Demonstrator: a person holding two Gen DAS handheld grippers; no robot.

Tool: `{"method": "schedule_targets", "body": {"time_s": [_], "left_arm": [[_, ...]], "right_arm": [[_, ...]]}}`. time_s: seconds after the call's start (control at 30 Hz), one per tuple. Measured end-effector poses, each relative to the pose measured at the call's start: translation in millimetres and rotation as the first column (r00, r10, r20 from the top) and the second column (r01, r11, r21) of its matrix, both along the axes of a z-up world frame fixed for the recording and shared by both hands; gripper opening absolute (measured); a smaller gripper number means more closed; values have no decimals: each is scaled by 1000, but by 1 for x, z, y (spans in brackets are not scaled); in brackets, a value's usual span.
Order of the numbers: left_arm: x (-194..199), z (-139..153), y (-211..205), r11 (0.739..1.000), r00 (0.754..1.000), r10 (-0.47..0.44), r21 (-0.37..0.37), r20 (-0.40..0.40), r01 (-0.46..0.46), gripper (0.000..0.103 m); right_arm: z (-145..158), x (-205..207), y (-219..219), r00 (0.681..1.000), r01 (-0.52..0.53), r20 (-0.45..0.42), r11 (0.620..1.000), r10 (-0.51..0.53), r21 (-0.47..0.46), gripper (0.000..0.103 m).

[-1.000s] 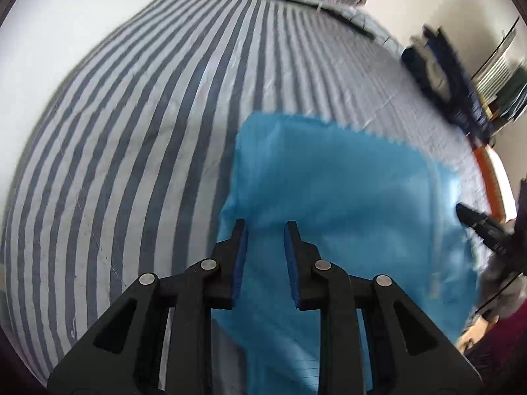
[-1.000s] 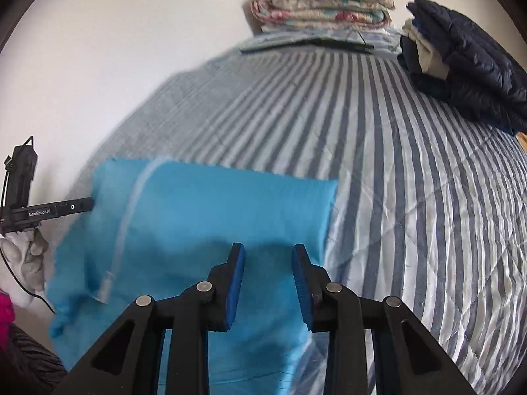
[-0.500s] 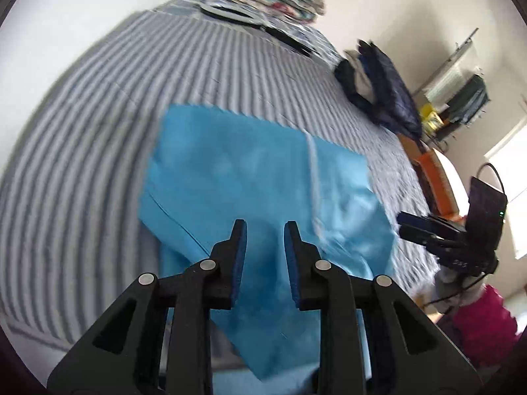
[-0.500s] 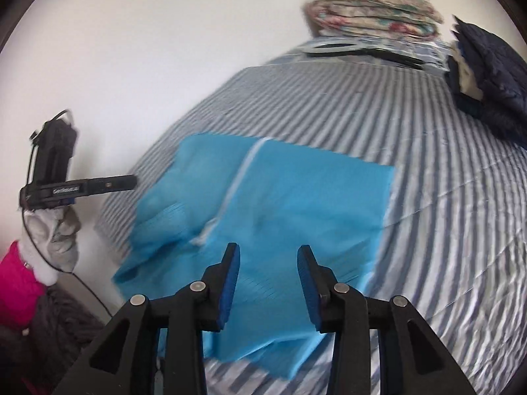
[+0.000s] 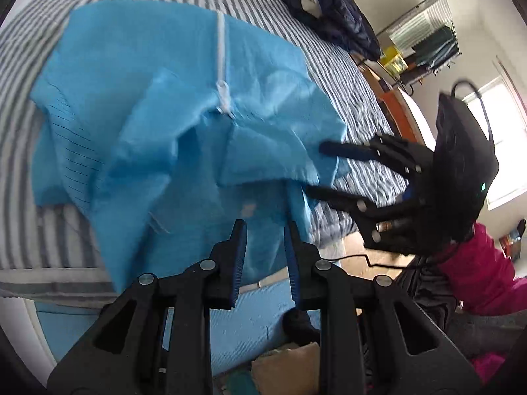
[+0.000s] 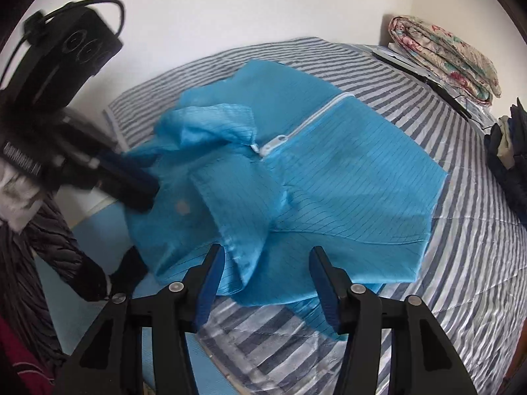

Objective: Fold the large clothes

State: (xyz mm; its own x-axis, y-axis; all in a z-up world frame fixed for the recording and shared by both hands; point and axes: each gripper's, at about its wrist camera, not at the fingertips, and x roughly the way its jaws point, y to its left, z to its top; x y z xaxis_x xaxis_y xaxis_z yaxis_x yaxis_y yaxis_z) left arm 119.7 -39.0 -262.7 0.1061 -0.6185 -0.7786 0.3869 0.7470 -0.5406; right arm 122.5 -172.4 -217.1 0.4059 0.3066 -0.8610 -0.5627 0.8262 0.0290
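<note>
Nearest you in the right wrist view, your right hand-held gripper (image 6: 266, 265) is opening, its blue pads clear of the cloth and nothing gripped between them. Just beyond lies the blue garment (image 6: 329, 177), partly folded near the foot edge of the striped bed (image 6: 461, 263), its white zipper (image 6: 306, 125) running away from you. Only this view shows the floral quilt (image 6: 444, 52) stacked at the far wall.

In the left wrist view, your left hand-held gripper (image 5: 263, 240) hovers over the garment's (image 5: 148, 98) hanging edge, its narrow gap empty, so it grips nothing. Only here do you see the dark jackets (image 5: 332, 16) piled farther up the bed, the wire rack (image 5: 425, 33) behind, and a pink sleeve (image 5: 477, 270) at right.
</note>
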Motion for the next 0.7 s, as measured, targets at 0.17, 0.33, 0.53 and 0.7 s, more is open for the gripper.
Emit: {"method": "schedule_targets", "body": {"time_s": [0.17, 0.33, 0.53, 0.7], "left_arm": [[0, -2, -12, 1000, 1000, -11, -9, 11, 11, 33], [7, -12, -21, 1000, 1000, 4, -9, 13, -4, 37], [6, -22, -23, 1000, 1000, 0, 14, 31, -1, 0], [1, -18, -20, 1000, 998, 7, 16, 63, -8, 0]], "right_arm": [[9, 13, -9, 998, 65, -20, 996, -64, 61, 39], [16, 18, -14, 997, 76, -33, 990, -72, 120, 35], [16, 20, -11, 998, 53, -49, 988, -46, 145, 35], [16, 28, -6, 996, 63, -80, 981, -49, 184, 35]]}}
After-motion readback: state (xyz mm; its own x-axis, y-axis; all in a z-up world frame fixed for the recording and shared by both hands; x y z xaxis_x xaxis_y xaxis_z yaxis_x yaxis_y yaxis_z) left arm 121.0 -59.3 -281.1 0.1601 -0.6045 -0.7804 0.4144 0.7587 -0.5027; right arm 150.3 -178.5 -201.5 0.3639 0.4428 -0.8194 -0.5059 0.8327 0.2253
